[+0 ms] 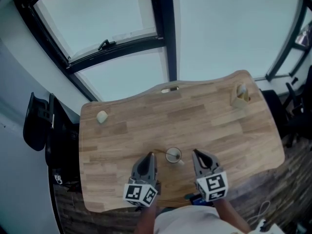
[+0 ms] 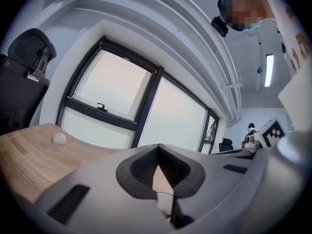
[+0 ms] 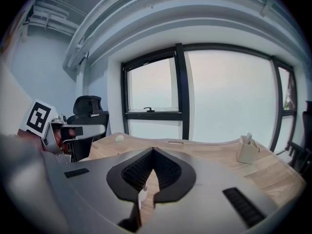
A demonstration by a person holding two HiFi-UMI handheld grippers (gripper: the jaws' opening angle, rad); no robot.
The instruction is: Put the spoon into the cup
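A small round cup (image 1: 173, 155) stands on the wooden table (image 1: 209, 126) near its front edge, between my two grippers. A small pale piece (image 1: 181, 162), possibly the spoon, lies against the cup's near right side; it is too small to be sure. My left gripper (image 1: 151, 154) is just left of the cup and my right gripper (image 1: 194, 152) just right of it. Both are shut with nothing in them. In the left gripper view the jaws (image 2: 157, 147) meet at the tips, with the cup (image 2: 165, 203) in the gap below. The right gripper's jaws (image 3: 153, 150) also meet.
A small white lump (image 1: 102, 117) lies at the table's left. A beige holder (image 1: 240, 96) stands at the far right corner. A black office chair (image 1: 38, 123) is beside the table's left edge. Large windows lie behind the table.
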